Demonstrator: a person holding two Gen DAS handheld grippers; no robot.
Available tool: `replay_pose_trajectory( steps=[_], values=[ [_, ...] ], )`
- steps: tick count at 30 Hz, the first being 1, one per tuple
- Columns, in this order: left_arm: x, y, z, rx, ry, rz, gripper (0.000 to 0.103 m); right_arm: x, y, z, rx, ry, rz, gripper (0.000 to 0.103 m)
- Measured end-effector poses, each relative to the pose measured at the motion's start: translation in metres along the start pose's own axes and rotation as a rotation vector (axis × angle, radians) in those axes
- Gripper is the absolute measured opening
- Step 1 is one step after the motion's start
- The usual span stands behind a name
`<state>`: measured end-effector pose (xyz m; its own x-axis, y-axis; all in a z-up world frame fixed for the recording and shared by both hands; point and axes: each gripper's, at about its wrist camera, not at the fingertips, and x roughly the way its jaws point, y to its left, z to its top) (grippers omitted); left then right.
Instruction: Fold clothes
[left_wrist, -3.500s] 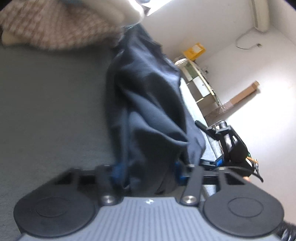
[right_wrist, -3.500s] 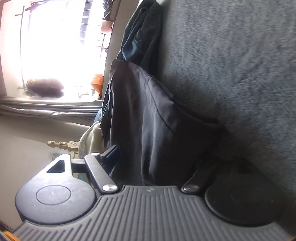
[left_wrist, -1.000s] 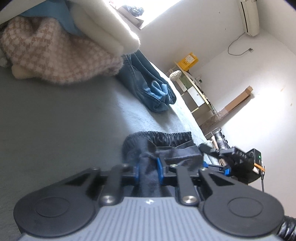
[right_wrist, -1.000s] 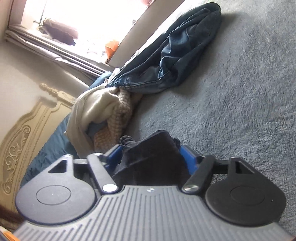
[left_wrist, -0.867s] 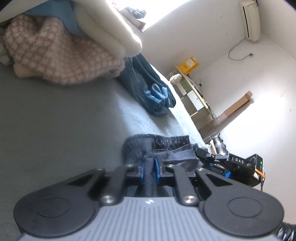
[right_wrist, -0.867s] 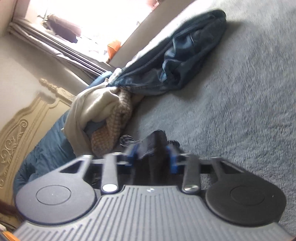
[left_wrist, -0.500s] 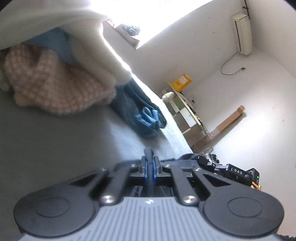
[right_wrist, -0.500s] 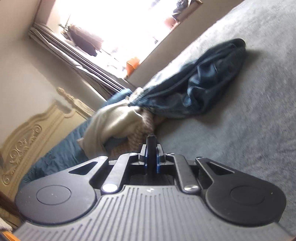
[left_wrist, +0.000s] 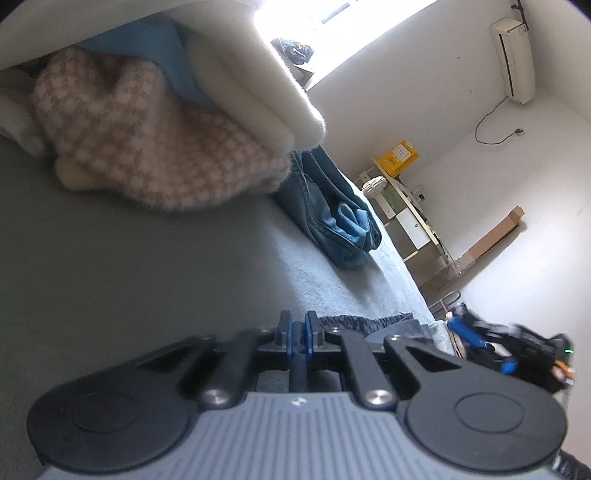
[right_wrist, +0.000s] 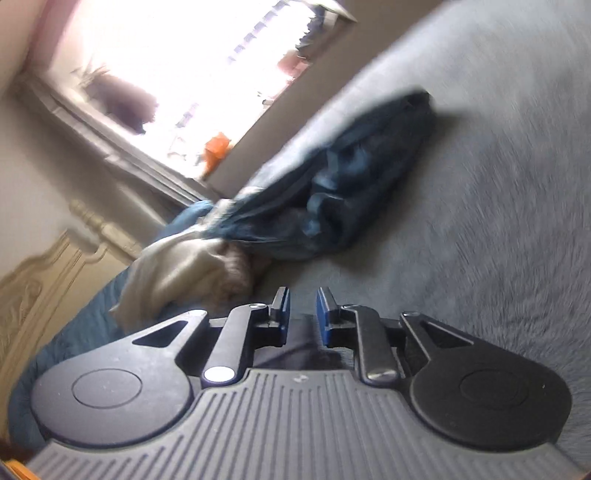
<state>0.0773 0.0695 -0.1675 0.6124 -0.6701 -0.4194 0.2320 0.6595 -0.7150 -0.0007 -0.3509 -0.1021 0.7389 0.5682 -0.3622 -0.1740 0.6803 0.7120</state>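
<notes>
The left gripper (left_wrist: 297, 326) is seen clenched, its blue pads pinched on a thin fold of dark cloth. The dark garment with an elastic waistband (left_wrist: 369, 320) is laid low on the grey blanket (left_wrist: 110, 266), just beyond and to the right of that gripper. The right gripper (right_wrist: 303, 314) is shown released, a narrow gap between its pads, with dark fabric lying beneath it. Crumpled blue jeans (right_wrist: 351, 181) are piled further off on the blanket, beside a houndstooth knit (left_wrist: 147, 147) and a cream fleece (left_wrist: 258, 85). The right view is blurred.
</notes>
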Motion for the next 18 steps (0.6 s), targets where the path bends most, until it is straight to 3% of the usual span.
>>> replay_pose_trajectory(
  steps=[5, 7, 9, 11, 15, 18],
  values=[
    [0.003, 0.001, -0.001, -0.003, 0.007, 0.001, 0.008, 0.020, 0.061, -0.021, -0.340, 0.265, 0.076, 0.016],
    [0.004, 0.002, -0.001, -0.001, 0.011, 0.008, 0.009, 0.044, 0.073, -0.037, -0.442, 0.342, 0.047, 0.016],
    [0.003, 0.001, -0.001, 0.002, 0.010, 0.022, 0.015, 0.063, 0.073, -0.047, -0.478, 0.340, -0.021, 0.013],
    [-0.002, 0.002, -0.001, 0.002, -0.005, 0.047, 0.029, 0.072, 0.066, -0.050, -0.458, 0.317, -0.063, 0.012],
    [-0.015, 0.004, 0.003, 0.001, -0.042, 0.065, 0.031, 0.090, 0.054, -0.057, -0.416, 0.270, -0.147, 0.011],
    [-0.011, -0.005, -0.001, 0.030, -0.012, 0.047, 0.032, 0.097, 0.047, -0.060, -0.388, 0.245, -0.185, 0.011]
  ],
)
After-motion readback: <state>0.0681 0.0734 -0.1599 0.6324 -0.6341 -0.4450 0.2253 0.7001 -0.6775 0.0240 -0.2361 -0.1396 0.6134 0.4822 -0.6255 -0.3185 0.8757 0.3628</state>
